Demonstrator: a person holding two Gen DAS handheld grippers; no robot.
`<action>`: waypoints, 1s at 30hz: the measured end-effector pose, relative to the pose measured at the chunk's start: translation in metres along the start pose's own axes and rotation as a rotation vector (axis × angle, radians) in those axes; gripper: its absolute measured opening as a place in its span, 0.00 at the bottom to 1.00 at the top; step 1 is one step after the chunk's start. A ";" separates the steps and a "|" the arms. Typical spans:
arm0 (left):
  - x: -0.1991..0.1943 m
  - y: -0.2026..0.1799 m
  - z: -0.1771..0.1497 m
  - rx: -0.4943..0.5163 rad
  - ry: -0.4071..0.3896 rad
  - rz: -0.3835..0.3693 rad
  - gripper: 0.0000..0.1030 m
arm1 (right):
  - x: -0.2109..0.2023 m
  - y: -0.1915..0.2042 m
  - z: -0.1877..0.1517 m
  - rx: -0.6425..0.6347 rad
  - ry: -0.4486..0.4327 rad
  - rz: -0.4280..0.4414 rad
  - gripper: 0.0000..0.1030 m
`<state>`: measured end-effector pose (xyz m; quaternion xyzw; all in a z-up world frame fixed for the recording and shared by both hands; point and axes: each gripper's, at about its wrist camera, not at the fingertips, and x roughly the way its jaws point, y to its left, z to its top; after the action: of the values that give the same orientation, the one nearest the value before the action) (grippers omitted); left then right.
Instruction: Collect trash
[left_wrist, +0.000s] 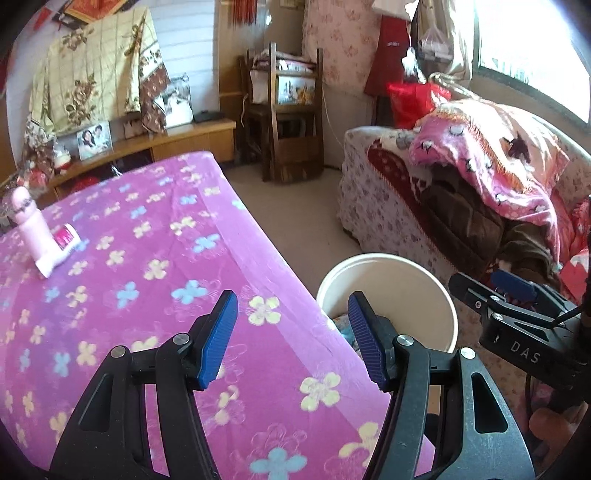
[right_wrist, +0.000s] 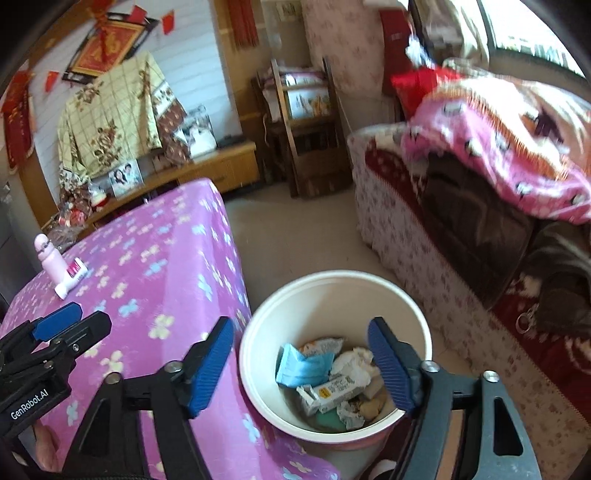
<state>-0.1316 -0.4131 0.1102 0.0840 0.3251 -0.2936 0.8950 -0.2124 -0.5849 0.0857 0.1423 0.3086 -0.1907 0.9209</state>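
The right gripper (right_wrist: 301, 363), fingers apart and empty, is held over the bin (right_wrist: 332, 284), whose trash (right_wrist: 328, 380) is hidden from the left gripper (left_wrist: 291, 341), likewise spread.

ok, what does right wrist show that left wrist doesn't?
Right wrist only: the bucket's contents, a blue face mask, crumpled paper and a small carton.
Left wrist only: just the white bucket's rim and inner wall; the trash is mostly hidden.
Both: the pink bottle and tube on the purple floral cover, and both tools, left and right, open and empty.
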 end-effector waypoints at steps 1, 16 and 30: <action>-0.008 0.001 -0.001 0.002 -0.017 0.002 0.59 | -0.005 0.003 0.001 -0.005 -0.016 -0.002 0.77; -0.083 0.036 -0.011 -0.063 -0.165 0.064 0.59 | -0.078 0.051 0.011 -0.095 -0.184 -0.012 0.91; -0.115 0.052 -0.017 -0.056 -0.222 0.124 0.59 | -0.100 0.077 0.005 -0.131 -0.221 0.007 0.91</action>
<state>-0.1811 -0.3108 0.1672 0.0459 0.2263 -0.2360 0.9439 -0.2490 -0.4921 0.1631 0.0612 0.2168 -0.1816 0.9572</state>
